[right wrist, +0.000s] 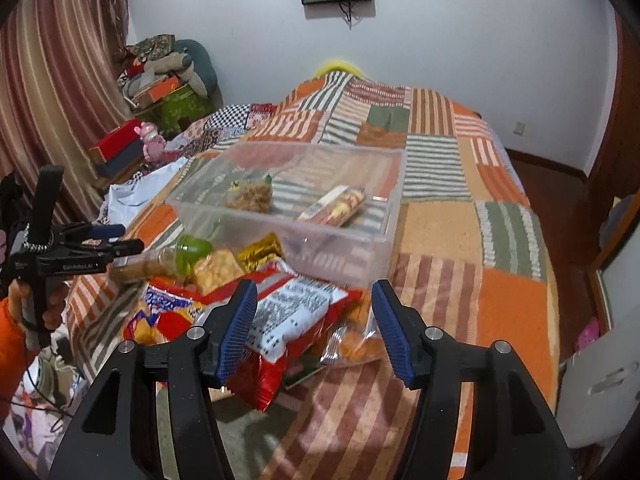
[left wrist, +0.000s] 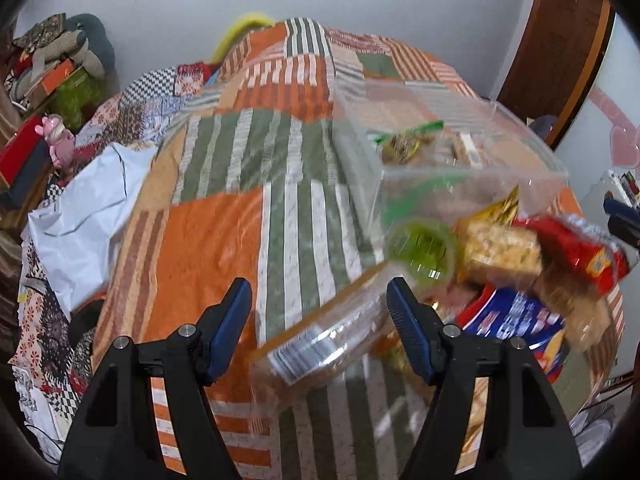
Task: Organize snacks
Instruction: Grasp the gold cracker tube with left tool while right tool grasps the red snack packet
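A clear plastic bin (right wrist: 384, 216) sits on a bed covered with a patchwork quilt (right wrist: 500, 240), and everything else is placed here relative to that bin. Inside it lie two snacks: a small bag of brown pieces (right wrist: 250, 196) toward its left end, and a long wrapped biscuit pack (right wrist: 334, 206) near its middle, lying flat on the floor of the bin.

Just in front of the bin's near wall, on the quilt, lies a loose heap of snacks. A green jelly cup (right wrist: 194, 250) sits at the bin's front left corner, with a square pack of yellow crackers (right wrist: 218, 270) and a gold foil packet (right wrist: 262, 250) touching beside it. Nearer than those, a red bag with a white printed label (right wrist: 292, 312) lies on top of the heap, and a blue and red bag (right wrist: 166, 304) sits to its left.

The left gripper (left wrist: 318, 306) hangs in front of the bin's left corner with its jaws wide apart. A clear sleeve of round biscuits (left wrist: 320, 340) lies tilted between them, but the blurred frame does not show either pad pressing it.

The right gripper (right wrist: 314, 320) hovers over the heap in front of the bin, jaws wide open and holding nothing, with the red bag below and between the pads.
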Tool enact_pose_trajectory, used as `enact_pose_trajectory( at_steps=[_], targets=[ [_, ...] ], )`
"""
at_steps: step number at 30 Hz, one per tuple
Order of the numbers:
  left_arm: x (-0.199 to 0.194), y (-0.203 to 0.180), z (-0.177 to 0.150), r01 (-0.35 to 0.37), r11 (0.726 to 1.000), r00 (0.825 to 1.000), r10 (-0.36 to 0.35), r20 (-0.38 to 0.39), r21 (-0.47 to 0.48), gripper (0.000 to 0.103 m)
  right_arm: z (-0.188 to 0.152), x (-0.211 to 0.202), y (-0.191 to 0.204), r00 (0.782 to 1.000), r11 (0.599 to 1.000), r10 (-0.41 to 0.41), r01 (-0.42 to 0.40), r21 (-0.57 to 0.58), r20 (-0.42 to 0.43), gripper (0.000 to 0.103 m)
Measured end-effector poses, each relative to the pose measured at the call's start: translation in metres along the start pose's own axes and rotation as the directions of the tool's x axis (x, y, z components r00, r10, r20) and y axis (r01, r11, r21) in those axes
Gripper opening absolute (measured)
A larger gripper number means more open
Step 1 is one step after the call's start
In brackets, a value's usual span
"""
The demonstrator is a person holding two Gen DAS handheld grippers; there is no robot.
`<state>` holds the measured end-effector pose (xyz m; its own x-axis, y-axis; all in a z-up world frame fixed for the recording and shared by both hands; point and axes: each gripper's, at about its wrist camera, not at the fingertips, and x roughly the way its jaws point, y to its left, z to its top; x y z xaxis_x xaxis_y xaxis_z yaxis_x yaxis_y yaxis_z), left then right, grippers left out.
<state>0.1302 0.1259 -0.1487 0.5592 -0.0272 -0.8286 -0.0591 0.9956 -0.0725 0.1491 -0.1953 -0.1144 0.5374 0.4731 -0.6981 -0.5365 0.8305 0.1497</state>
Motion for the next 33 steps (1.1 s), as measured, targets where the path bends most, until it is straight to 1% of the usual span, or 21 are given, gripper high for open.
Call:
enact_pose_trajectory(
  at_steps=[1, 2, 3, 5, 6, 7, 9, 12, 15, 17, 19, 20, 24, 26, 28, 31, 33],
  targets=[
    [0.004, 0.000, -0.003, 0.006, 1.000, 1.000, -0.006, -0.012, 0.002, 0.071, 0.000, 0.002, 0.002, 1.000, 1.000, -0.002, 0.002, -0.006, -0.002, 0.056],
    [0.006, 0.001, -0.006, 0.034, 0.999, 0.999, -0.034, -0.018, -0.006, 0.075, 0.003, 0.006, 0.006, 1.000, 1.000, -0.002, 0.002, -0.020, -0.006, 0.056],
    [0.007, 0.001, -0.007, 0.046, 0.999, 0.999, -0.046, -0.021, -0.013, 0.077, 0.004, 0.008, 0.009, 1.000, 1.000, 0.002, -0.002, -0.029, -0.010, 0.056],
    [0.010, 0.000, -0.008, 0.065, 0.998, 0.998, -0.065, -0.026, -0.019, 0.077, 0.007, 0.011, 0.017, 1.000, 0.999, 0.014, -0.015, -0.048, -0.017, 0.057],
    [0.011, -0.001, -0.007, 0.070, 0.997, 0.997, -0.071, -0.027, -0.016, 0.077, 0.006, 0.011, 0.019, 1.000, 0.998, 0.017, -0.018, -0.054, -0.017, 0.060],
    [0.014, -0.003, -0.007, 0.078, 0.997, 0.996, -0.079, -0.031, -0.013, 0.077, 0.008, 0.013, 0.023, 1.000, 0.998, 0.016, -0.017, -0.062, -0.015, 0.066],
    [0.019, -0.007, -0.007, 0.091, 0.996, 0.995, -0.091, -0.047, -0.006, 0.077, 0.012, 0.017, 0.033, 1.000, 0.996, 0.008, -0.009, -0.091, -0.013, 0.073],
    [0.023, -0.015, -0.010, 0.065, 0.998, 0.997, -0.064, -0.051, 0.027, 0.077, 0.012, 0.026, 0.041, 0.999, 0.991, -0.007, 0.001, -0.134, -0.041, 0.073],
    [0.021, -0.013, -0.014, 0.064, 0.998, 0.997, -0.063, -0.040, 0.019, 0.077, 0.005, 0.035, 0.045, 0.997, 0.985, -0.041, 0.029, -0.170, -0.068, 0.073],
    [0.018, -0.010, -0.017, 0.065, 0.998, 0.997, -0.065, -0.037, -0.001, 0.073, 0.001, 0.034, 0.040, 0.996, 0.986, -0.050, 0.038, -0.162, -0.070, 0.073],
    [0.014, -0.005, -0.020, 0.065, 0.998, 0.997, -0.066, -0.036, -0.022, 0.067, -0.001, 0.028, 0.034, 0.996, 0.991, -0.048, 0.039, -0.130, -0.069, 0.073],
    [0.012, -0.002, -0.022, 0.065, 0.997, 0.997, -0.066, -0.033, -0.031, 0.063, -0.004, 0.025, 0.028, 0.996, 0.993, -0.047, 0.039, -0.108, -0.072, 0.073],
    [0.004, 0.003, -0.028, 0.057, 0.997, 0.998, -0.059, -0.031, -0.046, 0.051, -0.012, 0.016, 0.015, 0.995, 0.996, -0.063, 0.057, -0.076, -0.080, 0.073],
    [0.000, 0.004, -0.033, 0.062, 0.997, 0.997, -0.064, -0.033, -0.056, 0.049, -0.016, 0.014, 0.012, 0.994, 0.995, -0.073, 0.067, -0.071, -0.087, 0.073],
    [-0.003, 0.003, -0.035, 0.078, 0.995, 0.996, -0.081, -0.039, -0.058, 0.049, -0.019, 0.014, 0.011, 0.992, 0.993, -0.091, 0.084, -0.078, -0.091, 0.073],
    [-0.007, -0.001, -0.041, 0.100, 0.994, 0.993, -0.103, -0.050, -0.054, 0.049, -0.020, 0.010, 0.011, 0.994, 0.994, -0.080, 0.074, -0.074, -0.078, 0.073],
    [-0.007, -0.004, -0.043, 0.100, 0.994, 0.993, -0.103, -0.059, -0.050, 0.049, -0.017, 0.009, 0.012, 0.995, 0.995, -0.074, 0.069, -0.078, -0.068, 0.073]
  ],
)
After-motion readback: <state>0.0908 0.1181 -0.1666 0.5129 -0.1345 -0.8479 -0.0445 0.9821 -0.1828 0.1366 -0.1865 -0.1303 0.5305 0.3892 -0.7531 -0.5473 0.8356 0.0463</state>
